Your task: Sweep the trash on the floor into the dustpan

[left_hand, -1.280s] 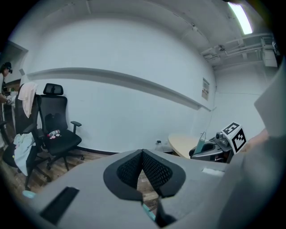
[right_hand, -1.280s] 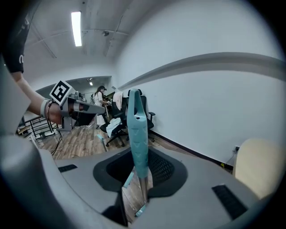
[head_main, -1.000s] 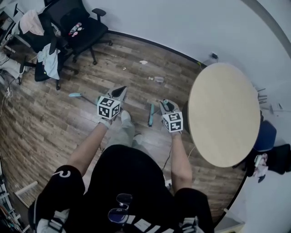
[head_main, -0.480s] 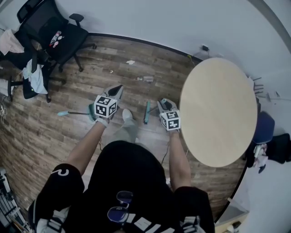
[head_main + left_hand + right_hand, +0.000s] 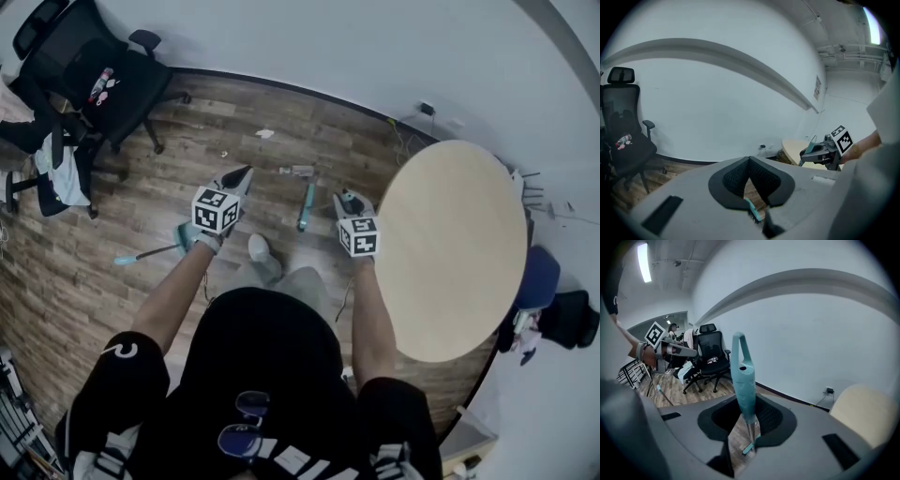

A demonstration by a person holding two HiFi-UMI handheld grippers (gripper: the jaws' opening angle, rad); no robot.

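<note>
Right gripper (image 5: 748,414): fingers clamped on the teal broom handle (image 5: 742,376), which stands upright between them. Left gripper (image 5: 749,161): fingers pressed together, carrying nothing. Over the last half second we moved forward, so the broom head (image 5: 305,202), below and ahead of the right fingers, now sits just short of the nearest trash (image 5: 297,171), with a white scrap (image 5: 265,134) farther out. We judge sweeping can start, but the teal-tipped long-handled tool (image 5: 150,253), possibly the dustpan, lies behind the left fingers, not placed to receive anything.

Wood floor (image 5: 112,234), white wall (image 5: 328,47), round table (image 5: 450,244), black chair (image 5: 103,75).
</note>
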